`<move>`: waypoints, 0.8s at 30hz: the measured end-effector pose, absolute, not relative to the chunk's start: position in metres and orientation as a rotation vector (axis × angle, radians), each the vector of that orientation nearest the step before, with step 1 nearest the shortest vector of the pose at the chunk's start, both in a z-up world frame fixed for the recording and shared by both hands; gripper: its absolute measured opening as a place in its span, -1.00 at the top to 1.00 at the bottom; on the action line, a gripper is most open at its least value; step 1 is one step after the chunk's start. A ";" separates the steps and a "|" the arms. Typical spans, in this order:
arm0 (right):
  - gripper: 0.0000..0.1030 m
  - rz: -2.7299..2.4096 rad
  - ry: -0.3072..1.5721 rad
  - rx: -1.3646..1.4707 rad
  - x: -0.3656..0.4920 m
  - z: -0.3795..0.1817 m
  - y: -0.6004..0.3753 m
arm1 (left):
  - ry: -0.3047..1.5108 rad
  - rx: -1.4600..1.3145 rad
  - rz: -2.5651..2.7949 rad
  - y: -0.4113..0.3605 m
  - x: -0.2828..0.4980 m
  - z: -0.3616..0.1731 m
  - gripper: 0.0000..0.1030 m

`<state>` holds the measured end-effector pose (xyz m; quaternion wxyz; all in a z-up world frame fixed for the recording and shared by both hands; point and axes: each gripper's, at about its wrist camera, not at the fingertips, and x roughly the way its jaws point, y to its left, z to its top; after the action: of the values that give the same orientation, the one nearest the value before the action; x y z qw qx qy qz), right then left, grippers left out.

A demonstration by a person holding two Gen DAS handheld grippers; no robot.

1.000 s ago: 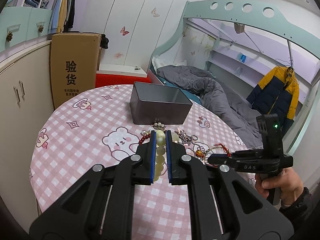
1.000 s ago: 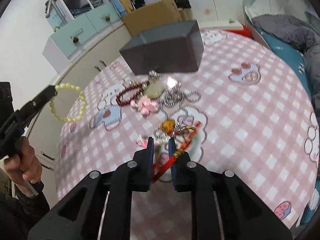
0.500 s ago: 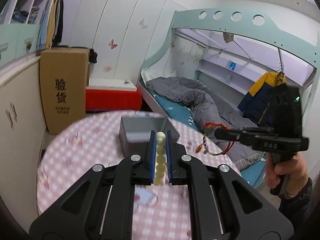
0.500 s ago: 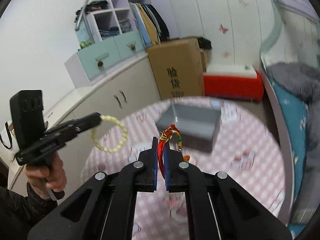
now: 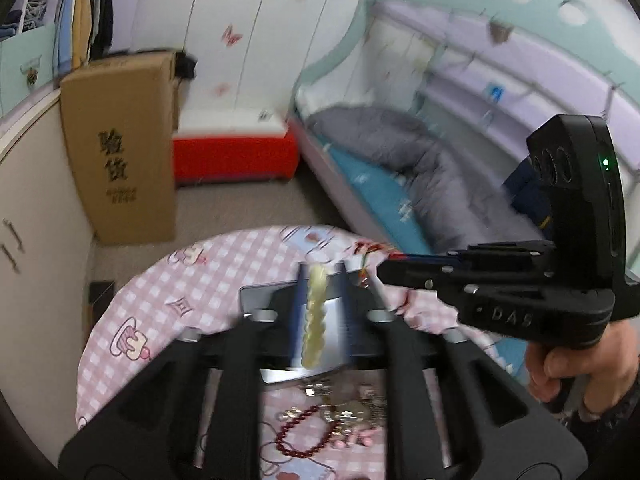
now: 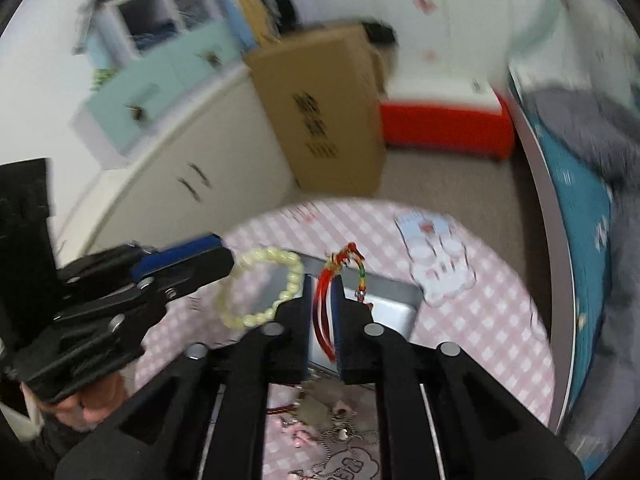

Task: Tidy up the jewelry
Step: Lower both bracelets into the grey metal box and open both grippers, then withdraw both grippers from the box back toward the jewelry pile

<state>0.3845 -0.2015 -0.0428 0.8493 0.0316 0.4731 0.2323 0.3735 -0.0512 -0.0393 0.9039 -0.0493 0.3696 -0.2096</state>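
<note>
In the left wrist view my left gripper (image 5: 320, 272) hangs over the open grey tin box (image 5: 256, 300). Its jaws are opening, and the pale yellow bead bracelet (image 5: 316, 316) hangs loose between the blue pads. In the right wrist view my right gripper (image 6: 323, 280) is over the same box (image 6: 394, 300). Its jaws are opening too, with the red cord bracelet (image 6: 324, 312) slack between them. The left gripper (image 6: 228, 258) shows there at the left, the bead bracelet (image 6: 260, 288) just off its tip. The right gripper (image 5: 384, 270) reaches in from the right.
The other jewelry (image 5: 332, 416), with a dark red bead bracelet (image 5: 296, 436), lies on the pink checked tablecloth (image 5: 168, 304) in front of the box. Beyond the round table stand a cardboard carton (image 5: 120, 152), a red box (image 5: 232, 152), cabinets and a bed (image 5: 400, 168).
Both grippers rose from the jewelry pile and moved forward over the grey box, each carrying its bracelet. Both pairs of jaws, shut before, now stand apart.
</note>
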 end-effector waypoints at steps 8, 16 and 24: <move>-0.82 0.374 0.855 0.083 0.354 -0.024 -0.227 | 0.617 -0.114 -0.291 -0.027 0.343 -0.024 -0.77; -0.85 0.318 0.561 0.075 0.266 0.032 -0.247 | 0.451 -0.113 -0.193 -0.001 0.274 0.011 -0.79; -0.85 0.257 0.412 0.089 0.185 0.035 -0.255 | 0.270 -0.042 -0.105 0.000 0.190 0.029 -0.85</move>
<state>0.1845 -0.2552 0.0354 0.9697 0.0440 0.2037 0.1273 0.1897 -0.0001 0.0289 0.9893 -0.0208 0.1344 -0.0523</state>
